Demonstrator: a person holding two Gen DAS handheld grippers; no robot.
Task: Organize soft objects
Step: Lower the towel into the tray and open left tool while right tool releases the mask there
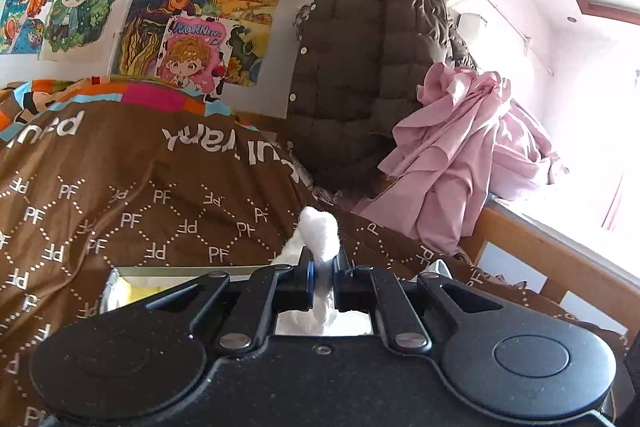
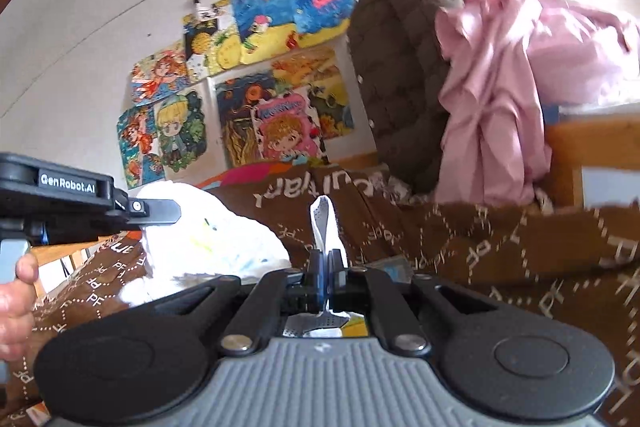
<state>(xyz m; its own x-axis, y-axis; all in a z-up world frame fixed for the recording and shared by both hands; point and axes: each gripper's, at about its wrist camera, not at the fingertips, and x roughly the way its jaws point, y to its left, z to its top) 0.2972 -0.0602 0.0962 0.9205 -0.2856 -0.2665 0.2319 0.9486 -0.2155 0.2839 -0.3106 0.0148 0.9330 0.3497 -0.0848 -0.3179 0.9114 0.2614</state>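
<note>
Jacket (image 1: 360,67) behind blanket (image 1: 140,195), sheet (image 1: 452,155) right of jacket

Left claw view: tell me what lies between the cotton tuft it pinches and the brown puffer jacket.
Only the brown bedspread lies between cotton tuft and puffer jacket, shown in the left wrist view.

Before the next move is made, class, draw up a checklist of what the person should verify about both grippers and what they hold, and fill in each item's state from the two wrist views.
1. Left gripper shut on the white cotton wad: ok.
2. Right gripper shut on the white dotted cloth: ok.
3. Cloth fully lifted off the brown bedspread: cannot tell.
4. White plastic bag open to receive items: cannot tell.
5. Pink fabric and brown quilted jacket clear of both grippers: ok.
</note>
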